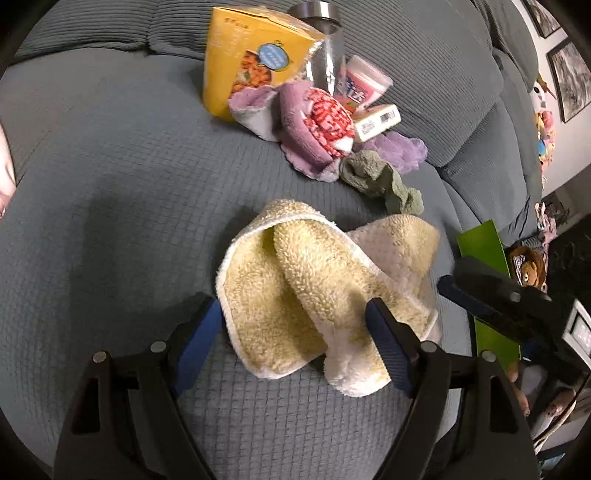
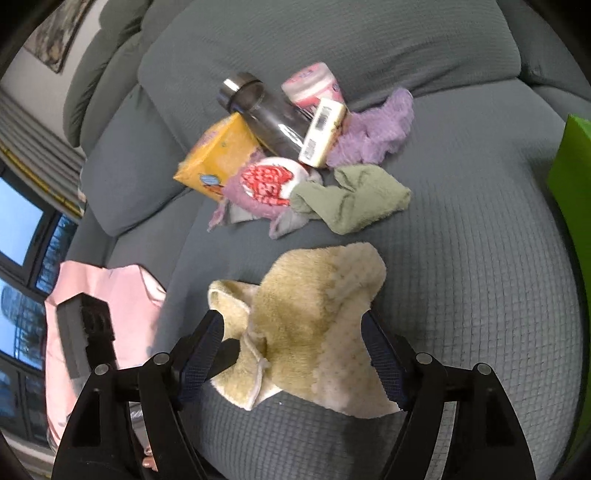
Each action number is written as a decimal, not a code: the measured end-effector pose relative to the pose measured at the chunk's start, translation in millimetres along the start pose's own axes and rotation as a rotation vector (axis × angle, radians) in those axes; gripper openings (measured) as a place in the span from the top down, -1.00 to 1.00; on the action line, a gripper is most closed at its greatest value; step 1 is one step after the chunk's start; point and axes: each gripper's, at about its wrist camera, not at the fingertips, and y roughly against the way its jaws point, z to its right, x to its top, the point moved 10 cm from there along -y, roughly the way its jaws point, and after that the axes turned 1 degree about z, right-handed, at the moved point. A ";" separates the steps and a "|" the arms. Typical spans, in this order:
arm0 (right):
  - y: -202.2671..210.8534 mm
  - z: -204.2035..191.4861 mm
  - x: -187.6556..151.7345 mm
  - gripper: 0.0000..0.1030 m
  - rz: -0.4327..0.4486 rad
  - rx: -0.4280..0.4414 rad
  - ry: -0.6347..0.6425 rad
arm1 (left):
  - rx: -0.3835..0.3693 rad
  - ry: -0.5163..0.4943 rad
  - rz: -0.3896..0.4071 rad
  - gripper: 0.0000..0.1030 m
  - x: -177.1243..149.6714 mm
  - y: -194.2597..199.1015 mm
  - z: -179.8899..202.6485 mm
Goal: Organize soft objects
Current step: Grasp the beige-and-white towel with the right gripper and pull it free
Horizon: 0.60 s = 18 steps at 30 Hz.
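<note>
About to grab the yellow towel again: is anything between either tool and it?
Nothing visible. The yellow towel lies crumpled on the grey sofa cushion between the open jaws of both the left tool and right tool. The other cloths and clutter sit beyond it.

I worked over a grey sofa whose seat cover was quilted in small squares, and its back cushions were ribbed and plump. Beyond the sofa's far end stood a pale wall with 2 dark-framed pictures hung on it. From my other side I saw another framed picture on a light wall, striped curtains below it, and a dark-framed window showing blue daylight and buildings outside. The light on the seat was soft and even.
</note>
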 end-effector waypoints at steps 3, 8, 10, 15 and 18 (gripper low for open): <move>-10.2 1.7 -5.6 -0.50 -0.035 0.008 -0.010 | 0.024 -0.032 0.004 -0.52 -1.2 -2.3 1.5; -23.8 1.4 -11.6 -0.50 -0.059 -0.018 -0.008 | 0.044 -0.047 0.011 -0.49 -1.8 -4.9 2.4; -28.6 2.1 -13.0 -0.50 -0.069 -0.004 -0.029 | 0.020 -0.051 0.000 -0.25 -3.6 -6.5 6.3; -36.7 0.9 -16.1 -0.51 -0.077 0.002 -0.038 | 0.027 -0.076 0.001 -0.16 -5.8 -10.7 13.7; -40.2 -5.3 -18.0 -0.51 -0.084 0.038 -0.030 | -0.014 -0.062 0.030 0.18 -5.4 -12.2 20.0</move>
